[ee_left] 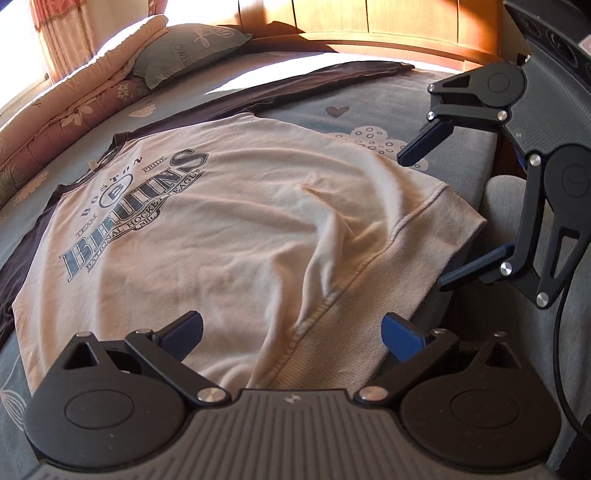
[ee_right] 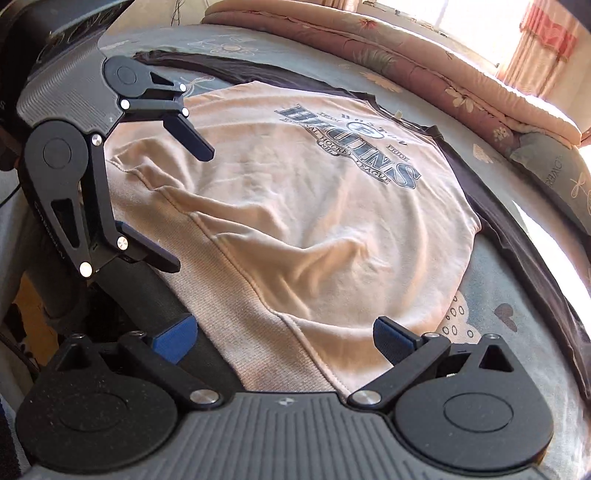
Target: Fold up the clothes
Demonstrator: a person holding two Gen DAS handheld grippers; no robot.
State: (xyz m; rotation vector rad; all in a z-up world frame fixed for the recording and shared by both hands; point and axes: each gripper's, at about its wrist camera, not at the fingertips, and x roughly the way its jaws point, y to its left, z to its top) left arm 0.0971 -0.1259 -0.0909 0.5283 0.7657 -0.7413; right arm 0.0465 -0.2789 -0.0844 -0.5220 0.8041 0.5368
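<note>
Lay spread front-up across the blue-grey patterned bedsheet (ee_left: 369,96): a cream Boston Bruins sweatshirt (ee_left: 229,229) with dark raglan sleeves, collar toward the far bedding, ribbed hem (ee_left: 373,273) toward the cameras and hanging a little past the mattress edge, body rumpled into soft creases near that hem. Seen from the left wrist, going left to right: curtain (ee_left: 62,33) and sunlit window at far left, then a rolled floral quilt (ee_left: 74,107), a grey-green pillow (ee_left: 184,51) printed with the word FLOWERS, a wooden headboard (ee_left: 369,22) along the top, one dark sleeve (ee_left: 295,81) stretched out toward it. Hovered low over the hem near its middle, the left gripper (ee_left: 293,332), jaws released and wide apart, nothing between them. Held at the right corner of the hem, the right gripper (ee_left: 432,221), likewise spread wide, upper finger raised over the sheet, lower finger just beside the hem's corner; contact could not be told. Confirmed from the right wrist: right gripper (ee_right: 282,338) parted over the ribbed band, left gripper (ee_right: 188,210) parted at the far left above the hem
</note>
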